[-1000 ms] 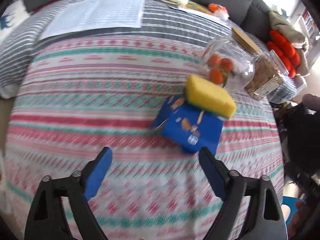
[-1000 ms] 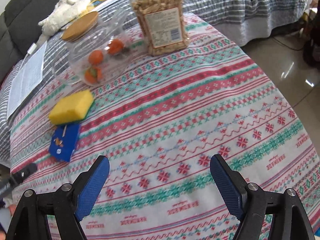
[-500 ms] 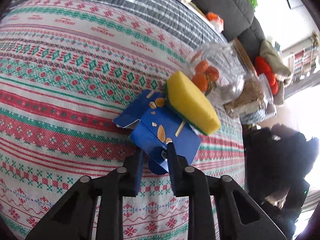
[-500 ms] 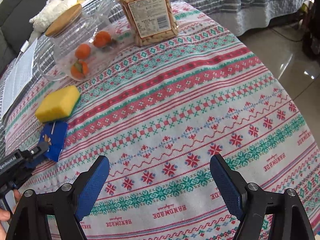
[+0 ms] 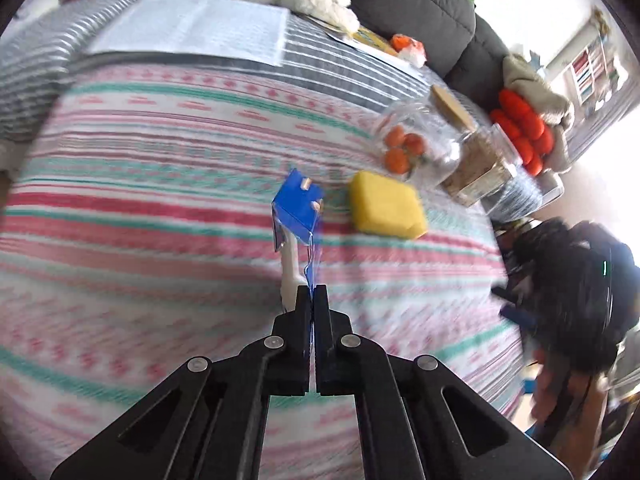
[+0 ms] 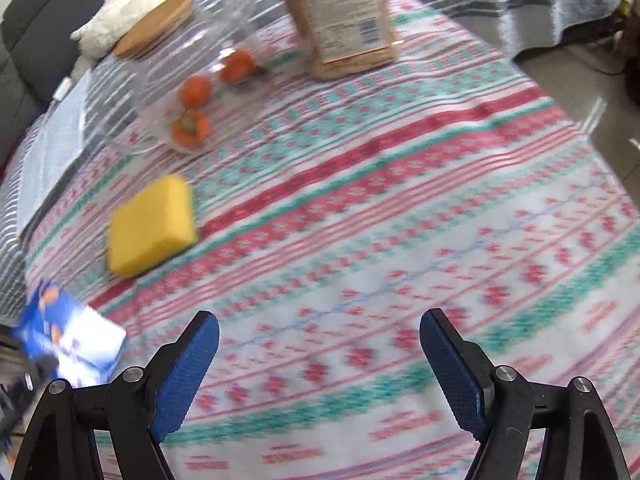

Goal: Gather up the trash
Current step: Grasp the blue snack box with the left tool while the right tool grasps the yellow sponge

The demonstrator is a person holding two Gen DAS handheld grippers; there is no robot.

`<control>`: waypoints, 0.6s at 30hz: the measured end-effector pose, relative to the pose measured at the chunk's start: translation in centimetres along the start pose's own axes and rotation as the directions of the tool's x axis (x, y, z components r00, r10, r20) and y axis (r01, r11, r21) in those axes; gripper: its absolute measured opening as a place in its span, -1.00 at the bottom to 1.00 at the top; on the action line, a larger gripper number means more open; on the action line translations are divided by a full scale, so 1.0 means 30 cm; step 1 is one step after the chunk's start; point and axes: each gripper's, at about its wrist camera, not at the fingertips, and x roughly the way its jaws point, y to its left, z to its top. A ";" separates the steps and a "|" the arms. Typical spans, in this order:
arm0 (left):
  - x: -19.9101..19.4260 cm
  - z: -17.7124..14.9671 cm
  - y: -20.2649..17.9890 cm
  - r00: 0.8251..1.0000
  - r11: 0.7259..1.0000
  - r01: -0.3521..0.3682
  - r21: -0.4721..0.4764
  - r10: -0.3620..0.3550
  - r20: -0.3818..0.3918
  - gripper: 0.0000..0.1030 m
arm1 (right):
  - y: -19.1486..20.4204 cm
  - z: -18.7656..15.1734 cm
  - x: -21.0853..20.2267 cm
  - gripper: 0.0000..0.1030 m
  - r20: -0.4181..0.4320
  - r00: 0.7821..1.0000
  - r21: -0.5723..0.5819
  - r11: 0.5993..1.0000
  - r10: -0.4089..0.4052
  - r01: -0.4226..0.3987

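Progress on the trash run: the left claw [image 5: 311,294] has snapped its jaws all the way together on the edge of the blue wrapper [image 5: 298,210], where a second ago they stood wide open just short of it. A second ago that wrapper was lying flat on the patterned table [image 5: 160,200] with the yellow sponge [image 5: 385,210] resting across its far edge. Now it's hanging off the claw tips, clear of the cloth, and sits just left of the sponge with a gap between them. The sponge itself looks like it's still on the table, no longer on top of anything.

From the right wrist view the wrapper [image 6: 68,336] shows up below and left of the sponge [image 6: 152,224], blurry but clearly lifted. The right claw [image 6: 320,364] is spread wide with nothing between the pads, hovering over bare cloth to the right of the sponge.

The clear jar with orange fruit [image 5: 416,148] and the nut jar [image 5: 478,172] stand behind the sponge, untouched.

So I'd say the pickup is done and what's left is carrying it to a bin, which I can't see anywhere in these views. The grip is only on a thin edge, so it might slip.
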 end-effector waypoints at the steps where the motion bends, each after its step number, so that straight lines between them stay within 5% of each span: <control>1: -0.038 -0.019 0.030 1.000 1.000 -0.014 0.003 0.014 0.013 -0.99 | 0.019 0.004 0.011 0.68 -0.001 1.000 0.012 1.000 0.013 -0.013; 7: -0.195 -0.114 0.198 0.985 0.995 -0.102 0.021 0.098 0.139 -0.99 | 0.216 0.053 0.115 0.83 0.019 0.998 -0.067 0.996 0.063 -0.061; 10: -0.230 -0.139 0.305 0.990 0.993 -0.107 -0.046 0.111 0.091 -0.99 | 0.310 0.067 0.161 0.92 0.050 0.998 -0.158 0.987 0.044 -0.035; 18: -0.357 -0.139 0.430 0.978 0.987 -0.136 -0.086 0.148 0.147 -0.99 | 0.476 0.078 0.304 0.93 0.060 0.998 -0.276 0.961 0.011 0.006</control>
